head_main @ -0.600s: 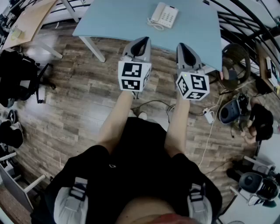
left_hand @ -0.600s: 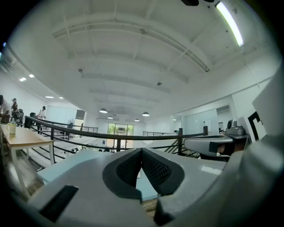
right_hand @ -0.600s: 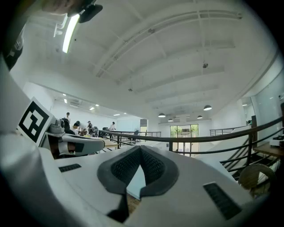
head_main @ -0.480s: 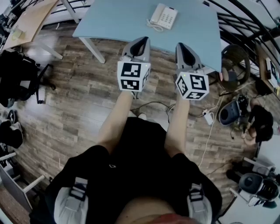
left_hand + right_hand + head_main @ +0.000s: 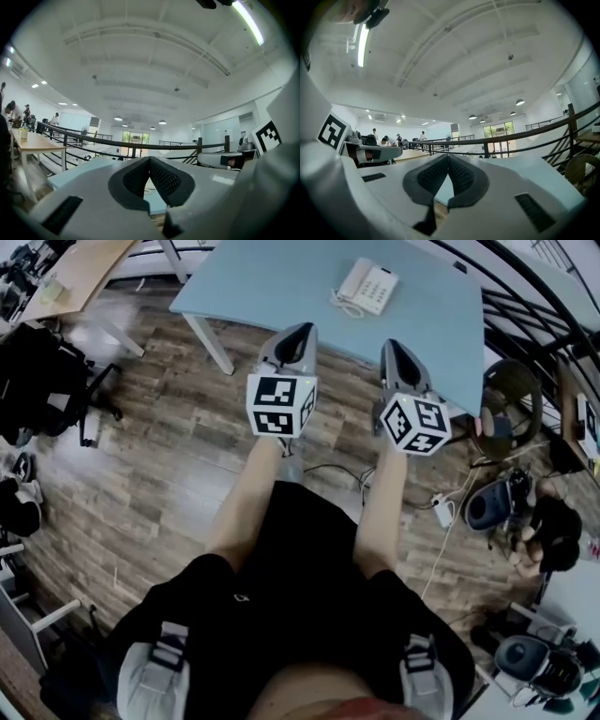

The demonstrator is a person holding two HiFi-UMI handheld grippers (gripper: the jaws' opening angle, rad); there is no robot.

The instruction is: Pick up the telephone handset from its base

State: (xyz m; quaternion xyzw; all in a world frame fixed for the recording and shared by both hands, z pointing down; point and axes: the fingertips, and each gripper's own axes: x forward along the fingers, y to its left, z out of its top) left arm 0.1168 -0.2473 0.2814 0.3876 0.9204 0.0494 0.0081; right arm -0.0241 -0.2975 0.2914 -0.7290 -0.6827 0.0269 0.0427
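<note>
Telephone handset point(image 5: 351, 284) lies on its base point(image 5: 379, 289), on the far part of 1 blue table point(image 5: 281, 277). Wood floor point(image 5: 169, 456) lies below, with 1 black chair point(image 5: 42, 381) at the left. Near the table's near edge hover 2 grippers, the left gripper point(image 5: 298, 331) and the right gripper point(image 5: 394, 345). Both have jaws closed on nothing and are well apart from the phone.

Light blue table point(image 5: 281, 287), white telephone point(image 5: 370, 287) on it, handset point(image 5: 351, 282) cradled

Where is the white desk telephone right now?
Head view, top, right of centre: the white desk telephone sits on the light-blue table, ahead of the right gripper and apart from it.
</note>
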